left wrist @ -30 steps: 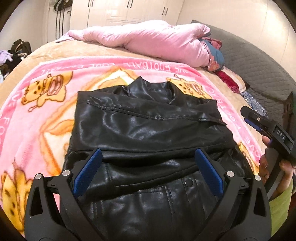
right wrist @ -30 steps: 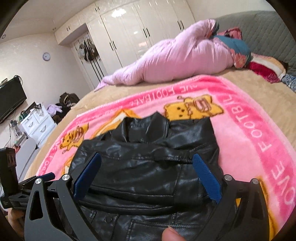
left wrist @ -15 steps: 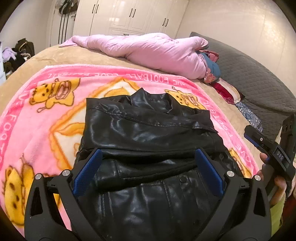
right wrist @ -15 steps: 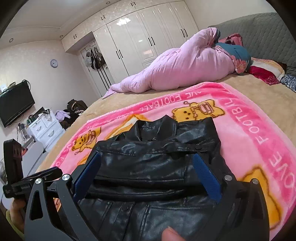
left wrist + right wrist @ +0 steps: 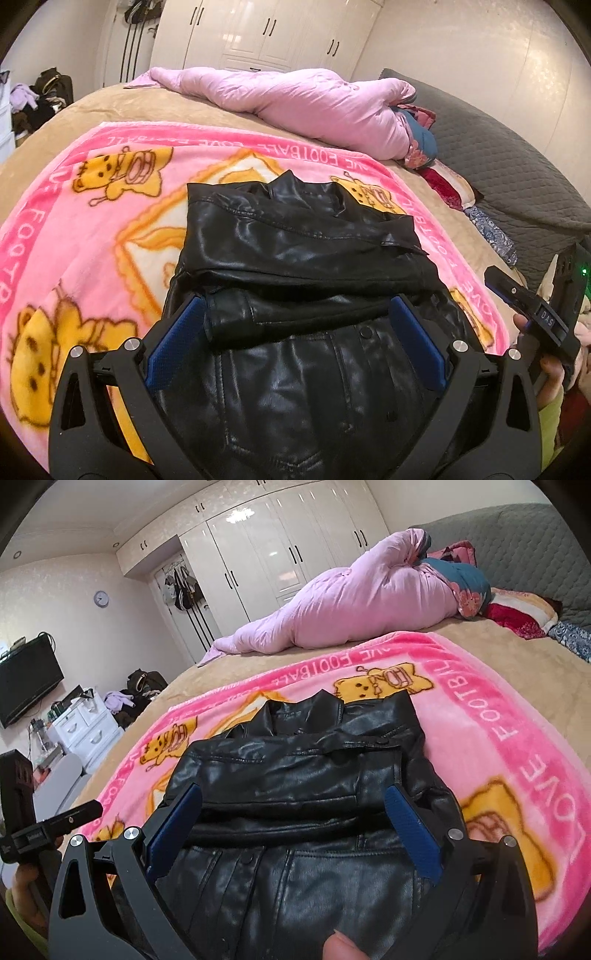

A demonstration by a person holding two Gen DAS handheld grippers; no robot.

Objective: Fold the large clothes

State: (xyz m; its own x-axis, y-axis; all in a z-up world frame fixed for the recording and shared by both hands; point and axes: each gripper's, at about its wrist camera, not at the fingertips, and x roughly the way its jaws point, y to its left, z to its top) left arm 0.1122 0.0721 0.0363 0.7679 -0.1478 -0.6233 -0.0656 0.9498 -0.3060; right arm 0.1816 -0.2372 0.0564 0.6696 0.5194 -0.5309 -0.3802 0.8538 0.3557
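So the black leather jacket (image 5: 295, 266) lies in the middle of the pink cartoon blanket (image 5: 74, 229), collar pointing at the rolled pink quilt (image 5: 303, 99) beyond it. I judge it is spread there because the blanket gives a flat, soft surface for folding. Both sleeves lie crossed over the chest, a thick band across the jacket, so the sideways folds look done and the hem half nearest me is still unfolded.

I hold my left gripper (image 5: 293, 343) above that near half, fingers spread wide and gripping nothing, tilted down toward the sleeve band. My right gripper (image 5: 291, 823) hangs beside it over the same part, also released and empty. Both point along the jacket toward the collar, level with each other, well placed to take the hem.
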